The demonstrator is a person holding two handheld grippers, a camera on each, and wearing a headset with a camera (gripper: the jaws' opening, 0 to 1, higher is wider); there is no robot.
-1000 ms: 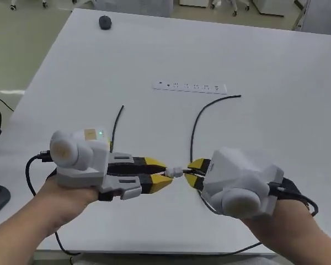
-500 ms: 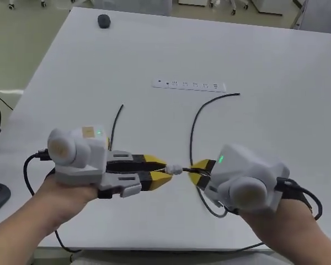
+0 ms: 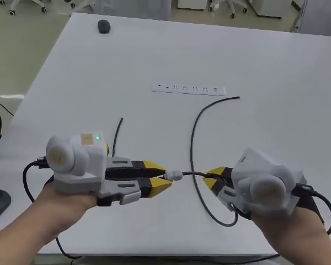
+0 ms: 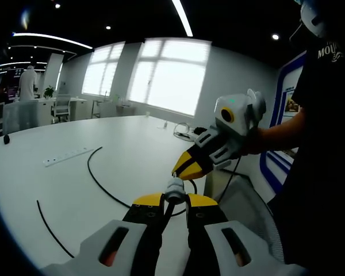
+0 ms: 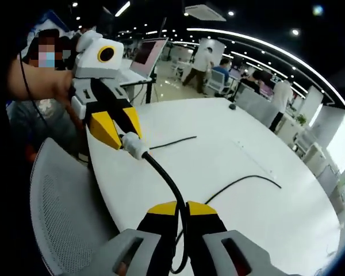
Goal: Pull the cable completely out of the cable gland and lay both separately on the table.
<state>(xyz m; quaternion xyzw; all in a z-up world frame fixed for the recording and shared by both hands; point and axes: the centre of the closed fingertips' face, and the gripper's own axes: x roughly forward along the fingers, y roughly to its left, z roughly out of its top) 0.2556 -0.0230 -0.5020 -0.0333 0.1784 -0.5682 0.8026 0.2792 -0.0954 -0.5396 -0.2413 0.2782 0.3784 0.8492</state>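
A small white cable gland [image 3: 173, 175] is held just above the table's front part, with my left gripper [image 3: 164, 178] shut on it. A black cable [image 3: 194, 174] runs from the gland to my right gripper [image 3: 211, 178], which is shut on it a short way off. Past that gripper the cable loops down and curves away across the table [image 3: 194, 127]. In the left gripper view the gland [image 4: 174, 188] sits between my yellow tips [image 4: 174, 198], and the right gripper [image 4: 181, 169] faces it. In the right gripper view the cable [image 5: 164, 178] rises from my jaws [image 5: 183, 207] to the gland [image 5: 134, 145].
A white power strip [image 3: 188, 89] lies mid-table. A short loose black wire [image 3: 117, 132] lies to the left of the long cable. A dark mouse [image 3: 103, 26] sits at the far corner. A grey mesh chair [image 5: 63, 213] stands at the table's near edge.
My right gripper has drawn away to the right along with the cable. The gap between the two grippers has widened, and more bare cable shows beside the gland. The left gripper has held still.
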